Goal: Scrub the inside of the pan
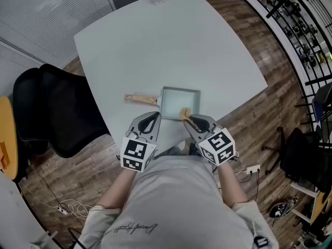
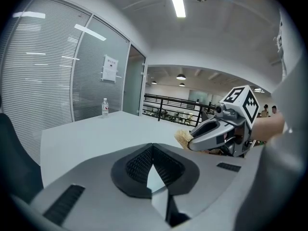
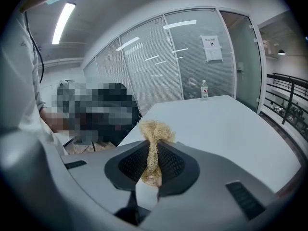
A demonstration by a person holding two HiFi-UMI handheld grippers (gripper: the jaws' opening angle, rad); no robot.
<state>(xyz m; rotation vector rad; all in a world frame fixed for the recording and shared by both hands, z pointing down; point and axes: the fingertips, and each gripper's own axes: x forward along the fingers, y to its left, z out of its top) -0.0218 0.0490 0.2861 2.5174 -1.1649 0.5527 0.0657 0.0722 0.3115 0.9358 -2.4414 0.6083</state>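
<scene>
With my right gripper [image 3: 153, 163] clamped on the fibre scrubber [image 3: 155, 131] at the near rim of the pan [image 1: 179, 101] and my left gripper [image 2: 153, 152] closed empty beside that rim, I'd press down inside, stroking corner to corner.

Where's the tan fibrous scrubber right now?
The tan fibrous scrubber is clamped in the right gripper, at the near right edge of the square grey pan on the white table in the head view.
</scene>
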